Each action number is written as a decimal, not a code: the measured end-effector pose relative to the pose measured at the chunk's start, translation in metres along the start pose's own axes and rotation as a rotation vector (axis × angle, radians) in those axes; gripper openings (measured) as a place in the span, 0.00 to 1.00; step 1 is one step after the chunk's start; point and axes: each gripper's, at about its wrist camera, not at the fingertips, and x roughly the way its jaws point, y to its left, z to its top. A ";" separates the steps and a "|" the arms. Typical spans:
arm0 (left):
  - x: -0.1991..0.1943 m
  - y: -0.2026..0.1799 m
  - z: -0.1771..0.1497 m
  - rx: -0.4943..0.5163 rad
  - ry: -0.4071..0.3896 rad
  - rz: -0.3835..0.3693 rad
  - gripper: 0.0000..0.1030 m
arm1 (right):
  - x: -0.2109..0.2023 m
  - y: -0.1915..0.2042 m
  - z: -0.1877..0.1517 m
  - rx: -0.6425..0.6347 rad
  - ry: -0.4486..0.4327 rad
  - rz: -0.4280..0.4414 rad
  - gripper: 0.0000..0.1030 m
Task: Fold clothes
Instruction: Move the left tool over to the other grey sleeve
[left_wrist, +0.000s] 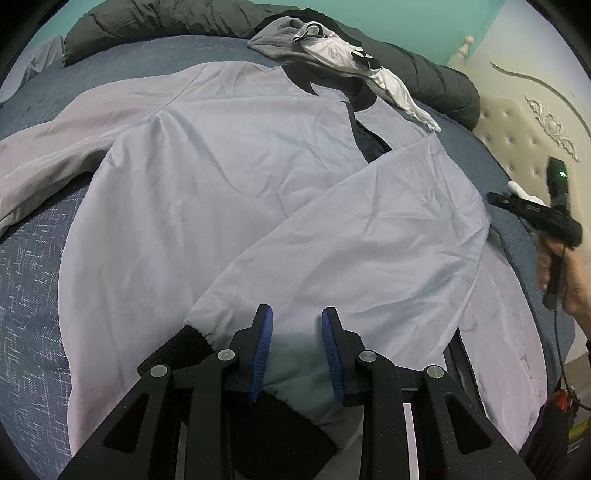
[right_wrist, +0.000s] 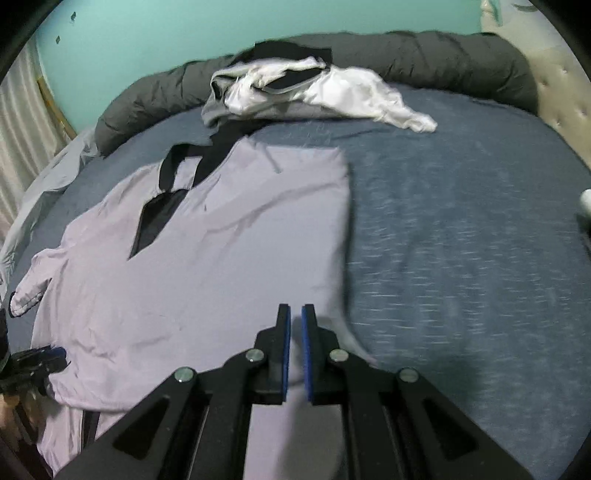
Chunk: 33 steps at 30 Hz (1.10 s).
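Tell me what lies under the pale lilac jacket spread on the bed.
The pale lilac jacket lies flat on the blue-grey woven bedspread, which shows all around it. Its black lining shows at the open collar. Whatever else is beneath the fabric is covered.

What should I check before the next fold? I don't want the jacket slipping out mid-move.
1. Left gripper grips the jacket: ok, bunched lilac fabric by a black ribbed band fills the gap between its pads.
2. Right gripper grips the jacket's edge: ok, jaws shut with lilac fabric between them.
3. Near sleeve folded across the body: ok.
4. Other sleeve folded in: not ok, it lies spread out sideways.
5. Clothes pile clear of the collar: cannot tell.
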 end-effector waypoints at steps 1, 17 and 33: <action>0.000 0.000 0.000 0.001 0.001 0.000 0.29 | 0.008 -0.002 -0.001 0.011 0.020 -0.018 0.05; -0.001 0.004 0.000 -0.012 0.005 -0.019 0.29 | 0.010 -0.005 -0.013 0.077 0.038 -0.074 0.03; -0.026 0.017 -0.018 -0.043 -0.003 0.003 0.29 | -0.053 0.089 -0.059 0.203 -0.132 0.203 0.05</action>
